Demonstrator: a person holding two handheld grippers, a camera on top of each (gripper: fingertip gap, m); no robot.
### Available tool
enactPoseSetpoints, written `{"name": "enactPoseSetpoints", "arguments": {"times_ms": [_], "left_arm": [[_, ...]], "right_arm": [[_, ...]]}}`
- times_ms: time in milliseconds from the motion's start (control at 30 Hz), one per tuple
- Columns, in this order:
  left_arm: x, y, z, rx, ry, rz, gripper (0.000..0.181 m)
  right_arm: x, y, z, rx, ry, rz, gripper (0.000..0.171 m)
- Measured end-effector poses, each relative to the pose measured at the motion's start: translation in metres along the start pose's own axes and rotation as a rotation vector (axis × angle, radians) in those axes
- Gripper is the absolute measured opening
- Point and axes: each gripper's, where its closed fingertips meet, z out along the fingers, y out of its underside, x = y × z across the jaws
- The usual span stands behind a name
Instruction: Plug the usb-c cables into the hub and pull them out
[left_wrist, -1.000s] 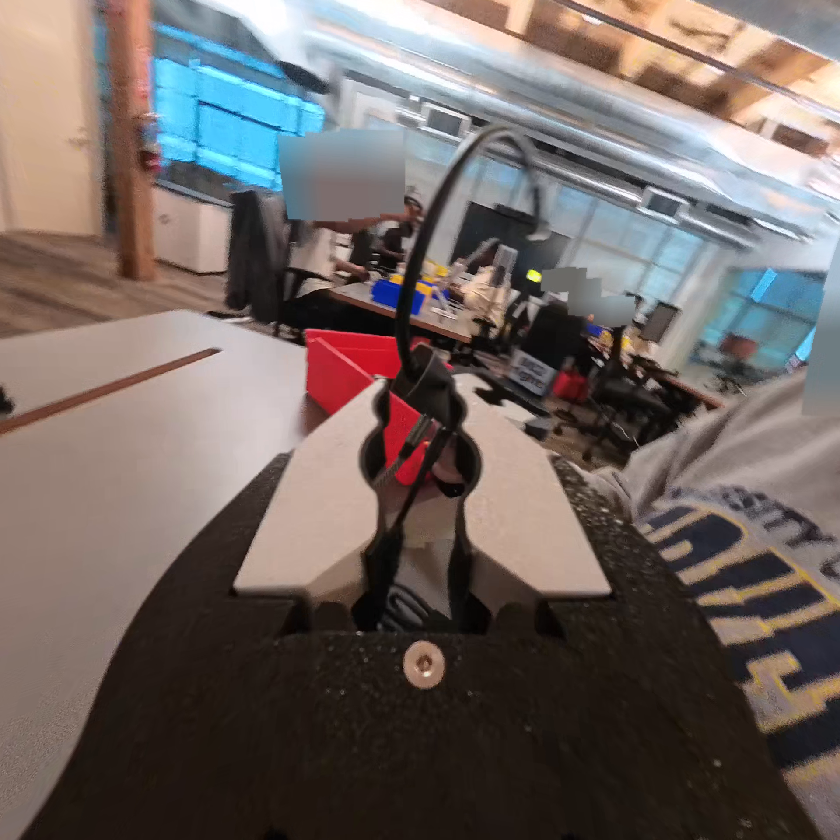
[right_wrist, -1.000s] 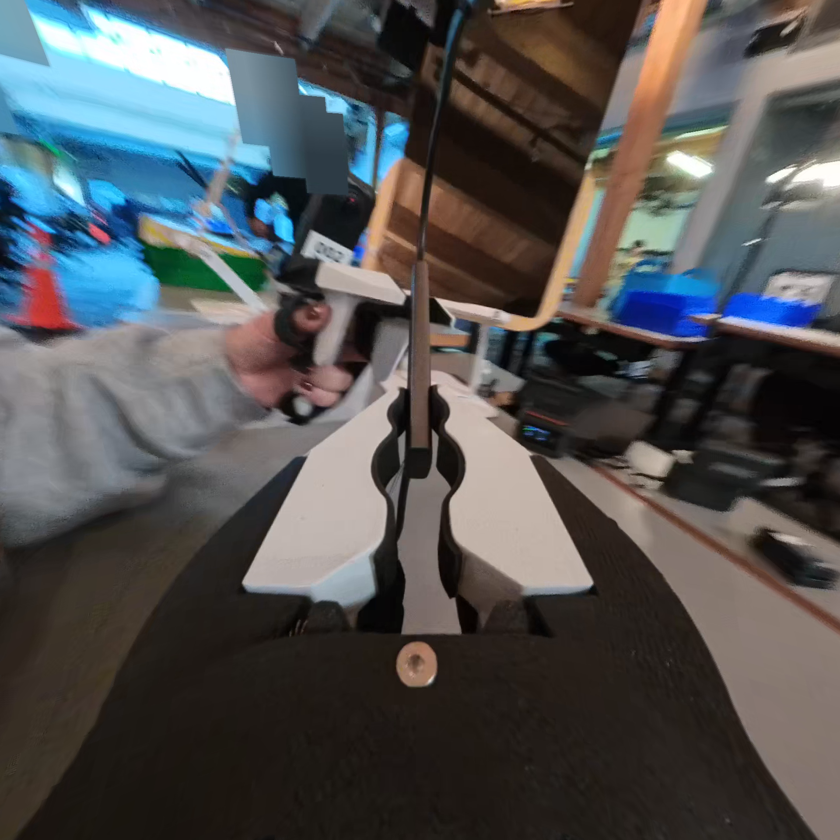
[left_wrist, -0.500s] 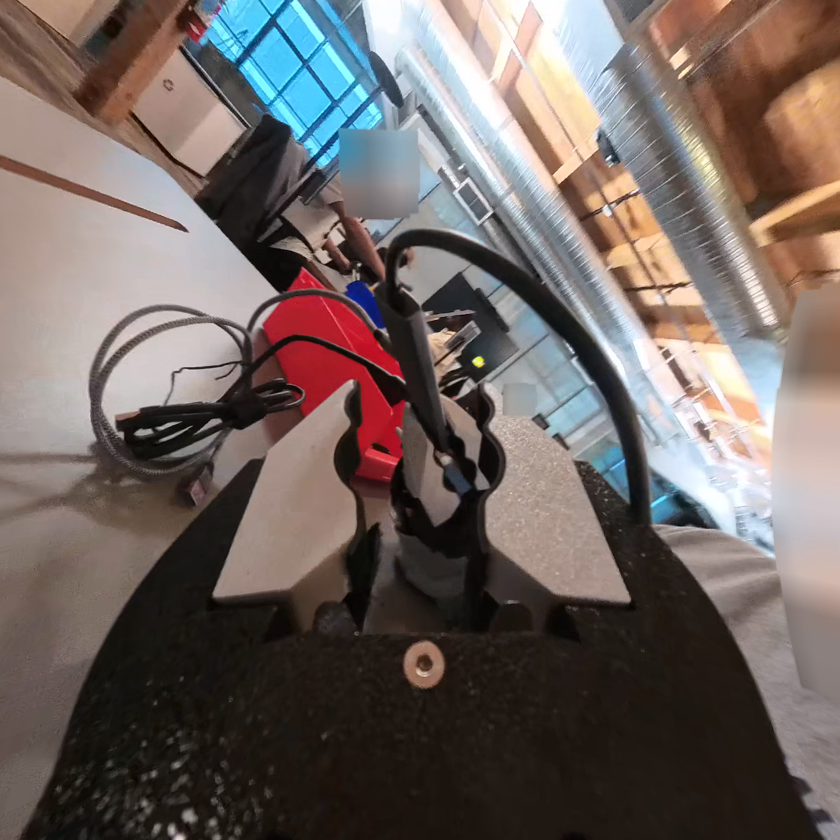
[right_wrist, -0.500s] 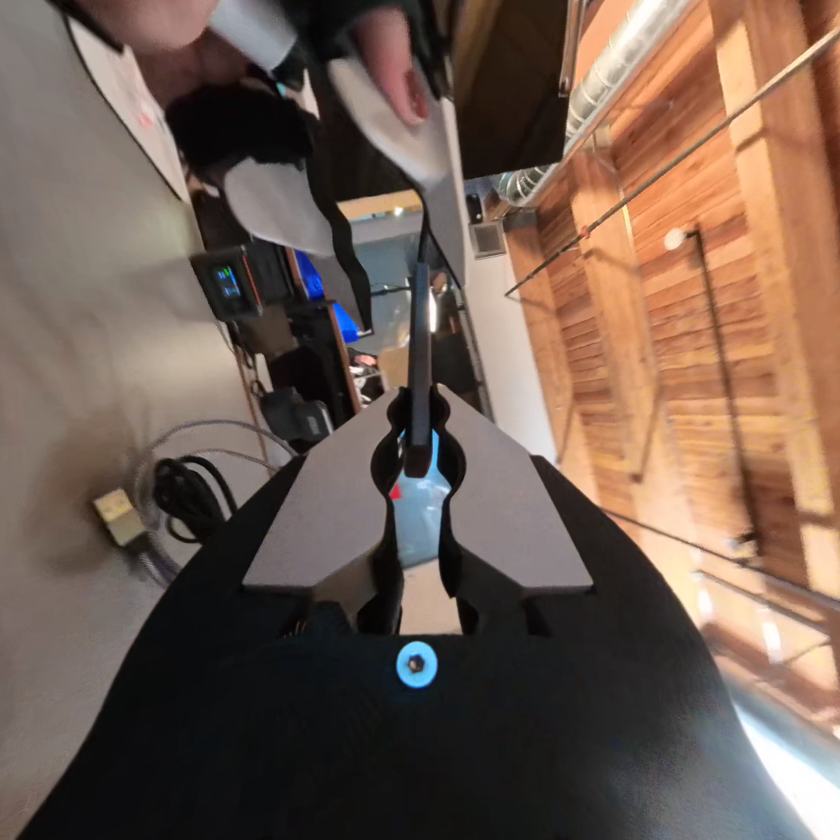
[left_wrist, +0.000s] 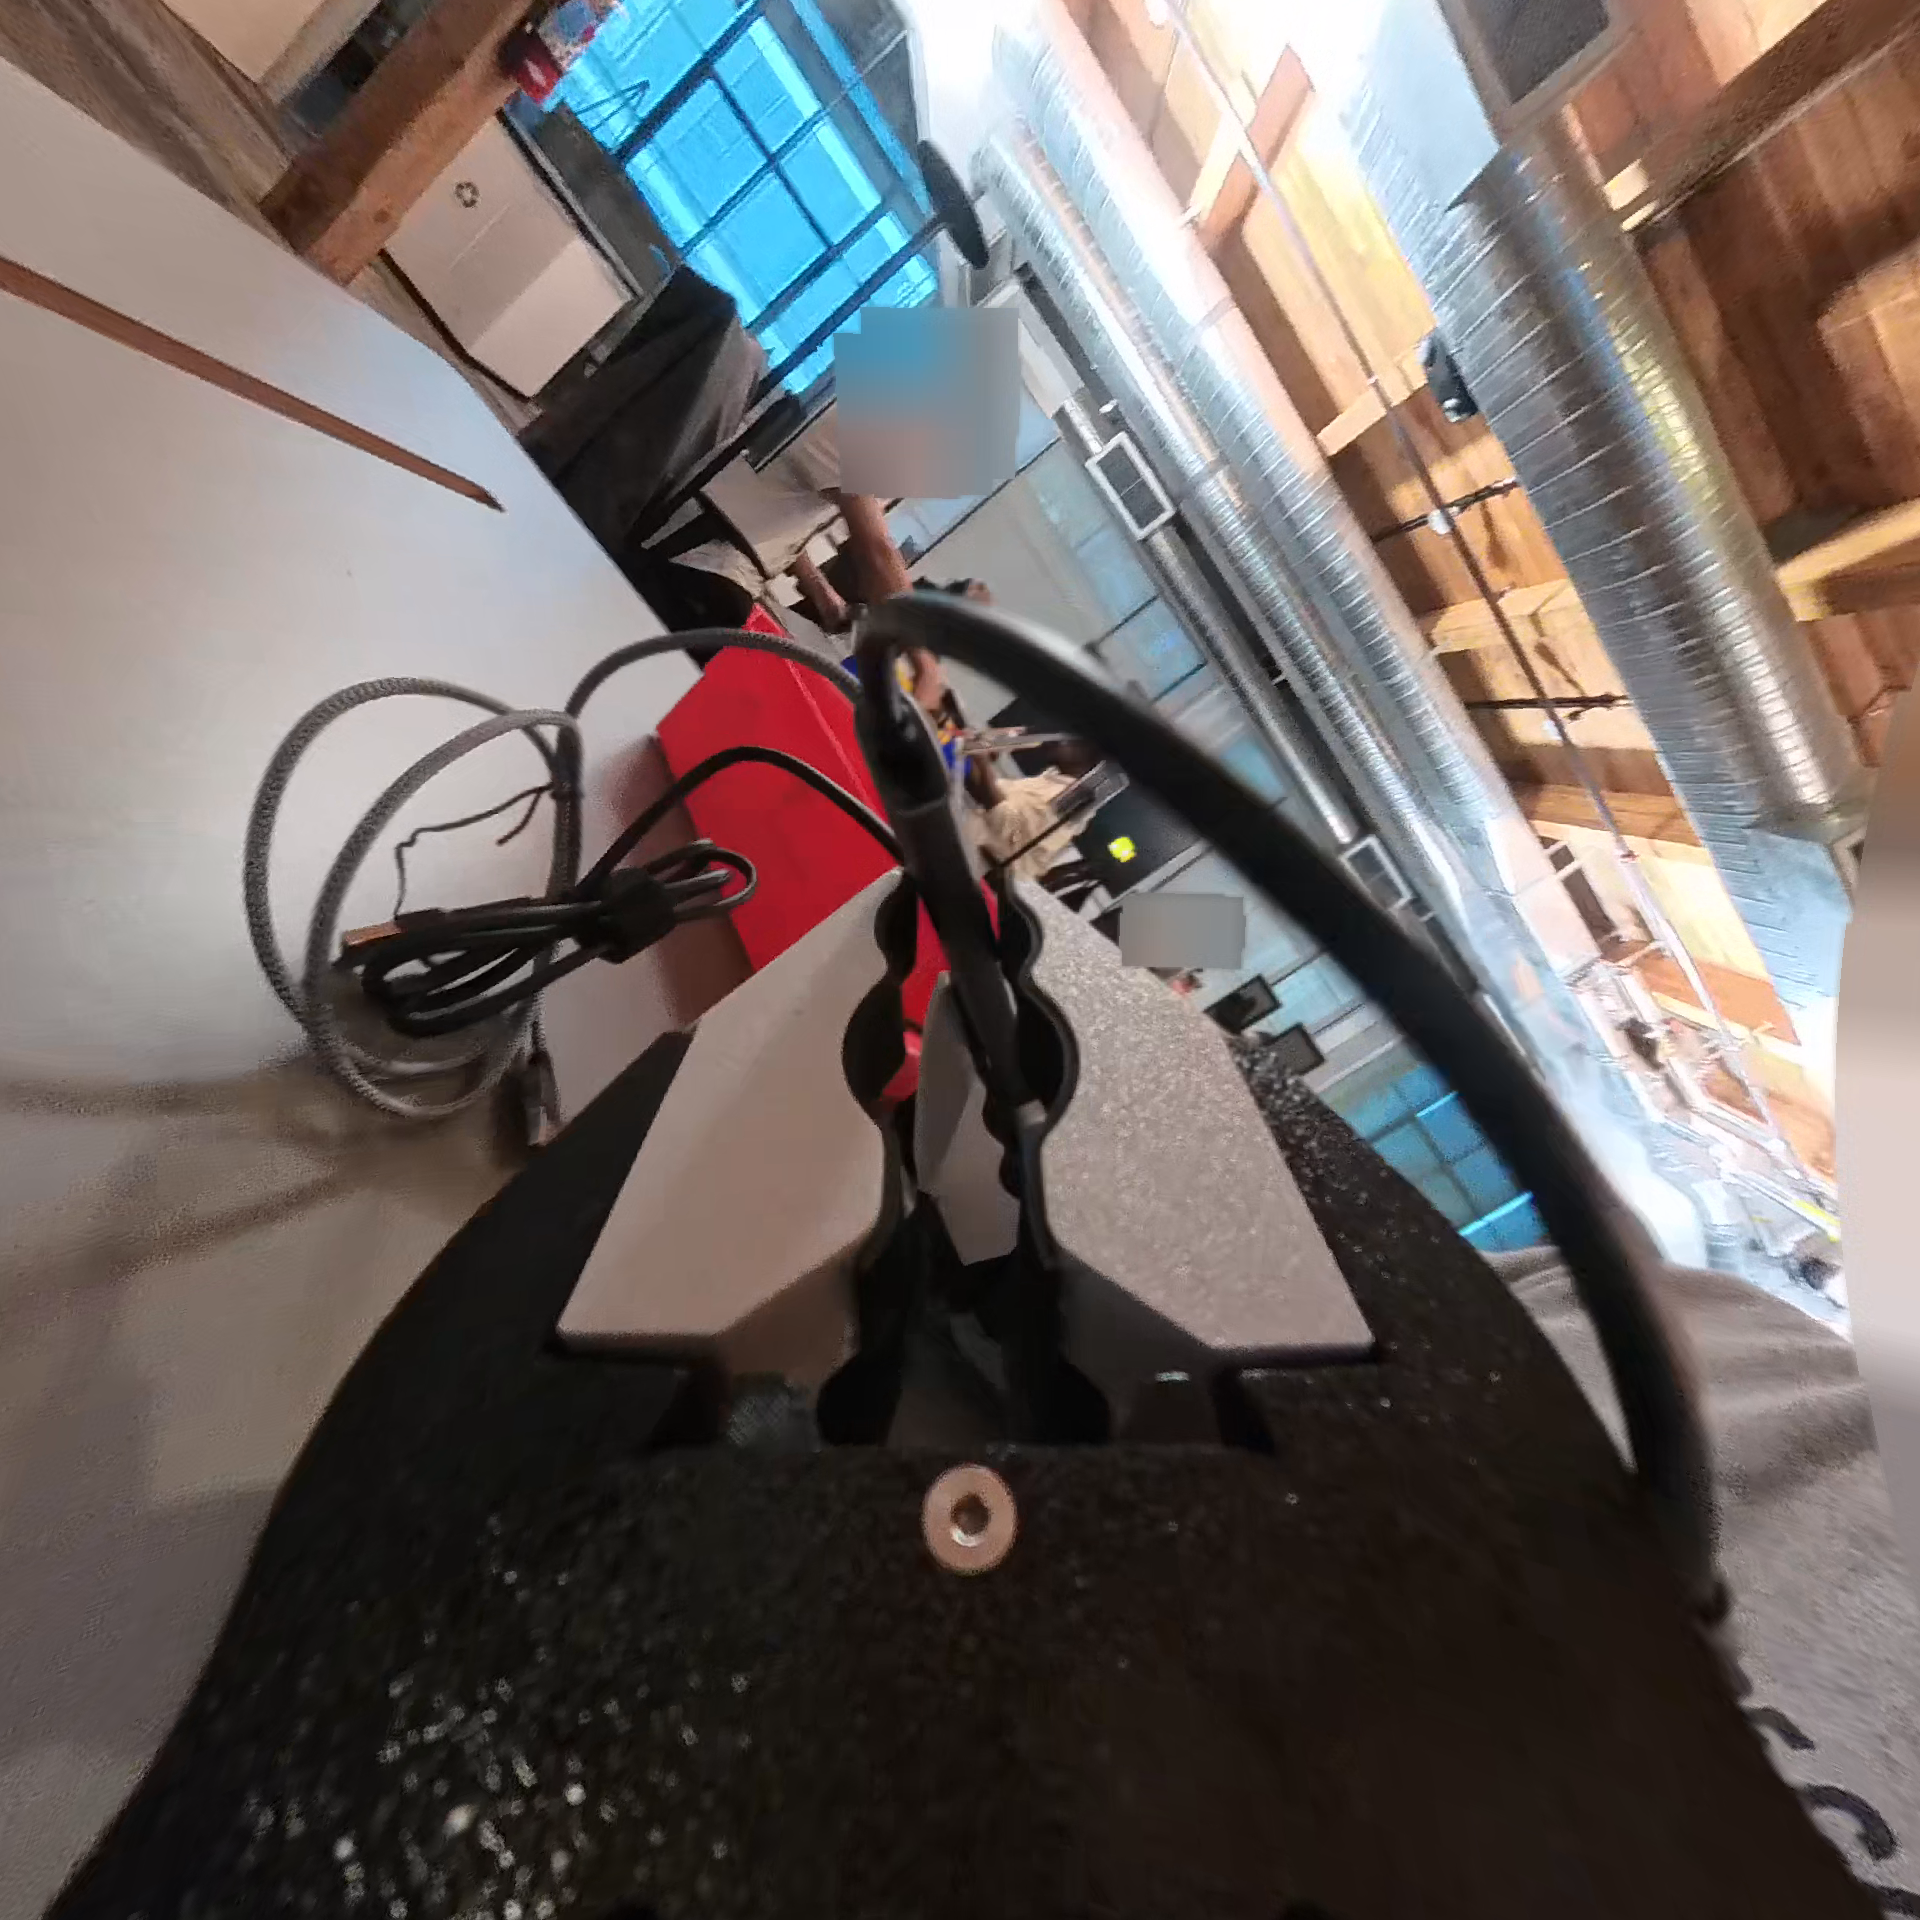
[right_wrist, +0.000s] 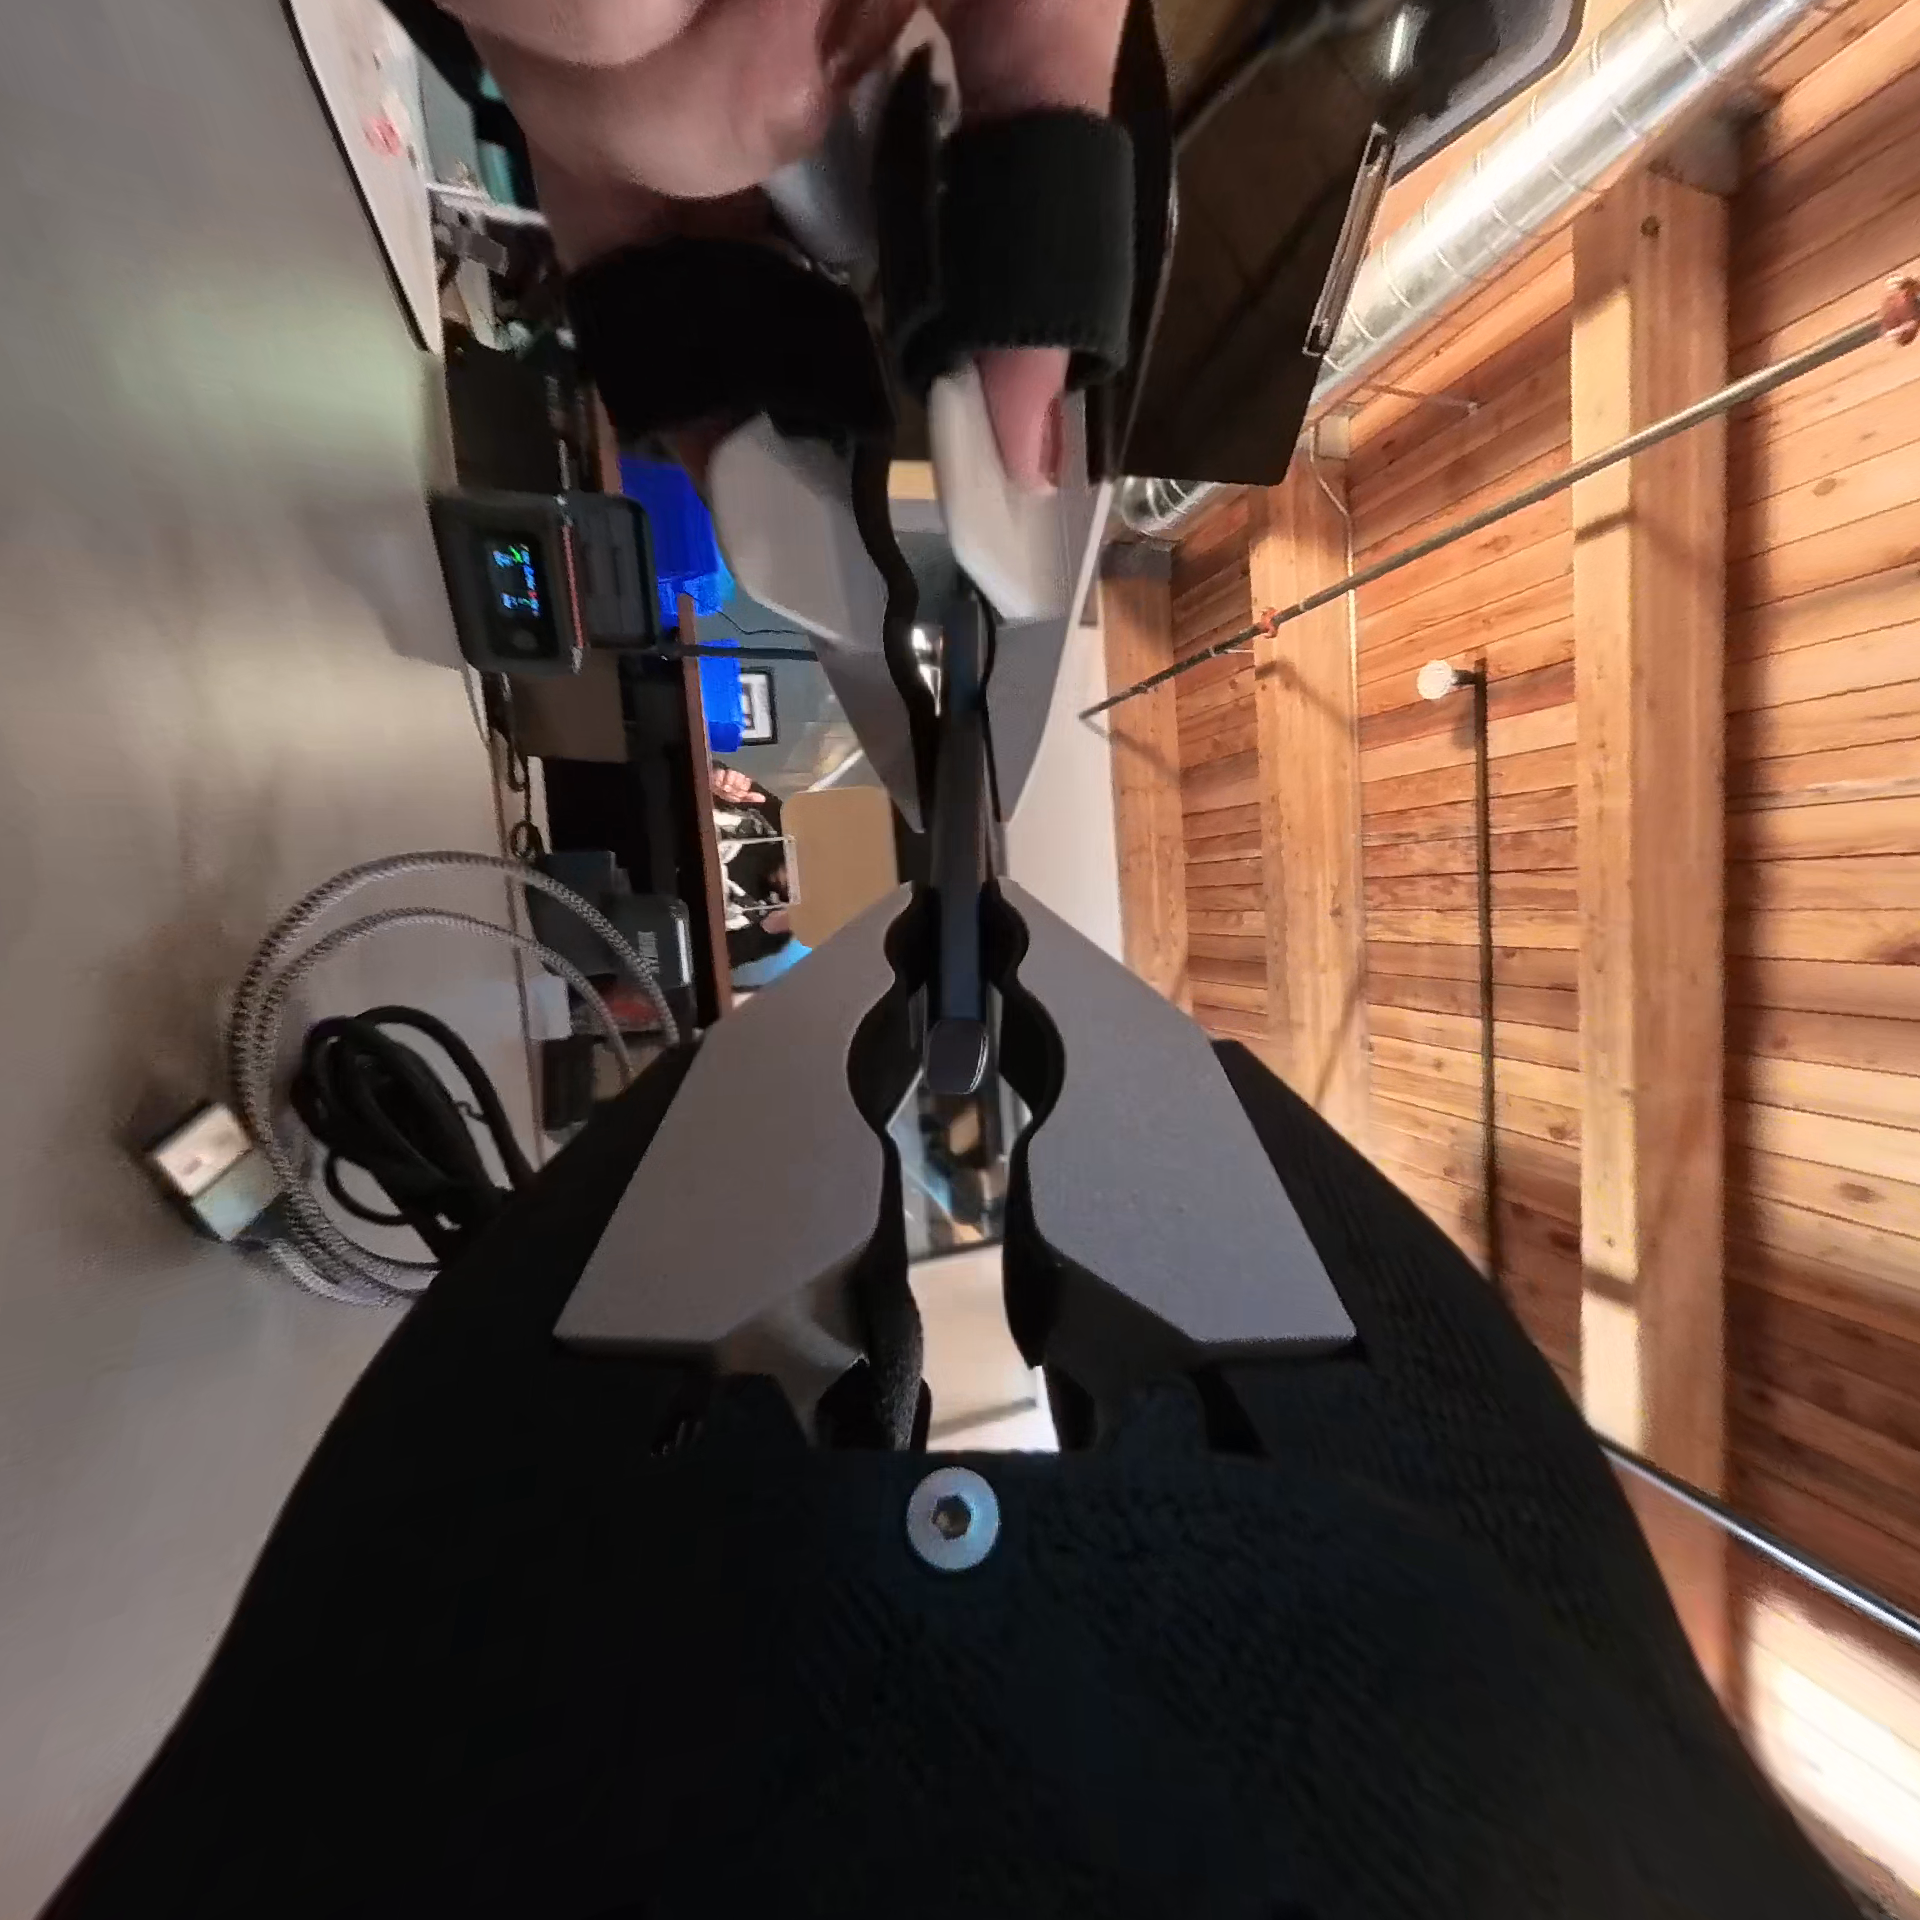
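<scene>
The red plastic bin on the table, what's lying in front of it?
In front of the red plastic bin lie a coiled grey braided cable and a bundled black cable on the white table. The bin's inside is hidden by its wall and the left tongs.

Both wrist cameras look along their tongs, rolled sideways, facing each other; both show the cable coil (left_wrist: 436, 914) (right_wrist: 343, 1081) on the surface (left_wrist: 208, 582) (right_wrist: 156, 623).
</scene>
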Motion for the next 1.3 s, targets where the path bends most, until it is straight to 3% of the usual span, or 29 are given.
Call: {"name": "enactPoseSetpoints", "arguments": {"times_ms": [67,133,333,467,567,700,800,900,1067,1133,1200,1300], "left_arm": [[-0.001,0.003,-0.003,-0.027,-0.018,0.059,0.011],[-0.001,0.007,-0.006,-0.069,-0.031,0.140,0.010],[0.009,0.031,-0.018,-0.232,-0.029,0.565,0.010],[-0.007,0.051,-0.028,-0.377,-0.152,0.832,0.008],[-0.007,0.066,-0.030,-0.437,-0.131,0.978,0.008],[-0.010,0.085,-0.026,-0.515,-0.088,1.124,0.008],[-0.009,0.093,-0.021,-0.533,-0.064,1.189,0.008],[-0.013,0.101,-0.020,-0.583,-0.074,1.217,0.008],[-0.013,0.099,-0.018,-0.569,-0.069,1.194,0.007],[-0.011,0.098,-0.018,-0.556,-0.062,1.201,0.007],[-0.010,0.096,-0.018,-0.551,-0.058,1.209,0.008],[-0.010,0.098,-0.018,-0.559,-0.050,1.210,0.007]], "right_arm": [[-0.009,-0.006,-0.002,0.047,-0.069,0.071,0.013],[-0.023,-0.013,-0.009,0.110,-0.211,0.231,0.029],[-0.034,-0.019,-0.033,0.211,-0.613,0.631,0.060],[-0.016,-0.030,-0.057,0.317,-0.846,0.903,0.053],[0.010,-0.031,-0.052,0.368,-0.835,1.083,0.048],[-0.014,-0.030,-0.046,0.277,-0.963,0.995,0.036],[-0.027,-0.037,-0.058,0.297,-1.099,0.982,0.016],[-0.025,-0.037,-0.060,0.323,-1.126,1.019,0.000],[-0.025,-0.038,-0.057,0.311,-1.116,1.011,0.000],[-0.027,-0.036,-0.059,0.290,-1.150,1.009,0.016],[-0.033,-0.033,-0.060,0.265,-1.179,1.000,0.021],[-0.032,-0.037,-0.060,0.286,-1.185,1.004,0.008]]}}
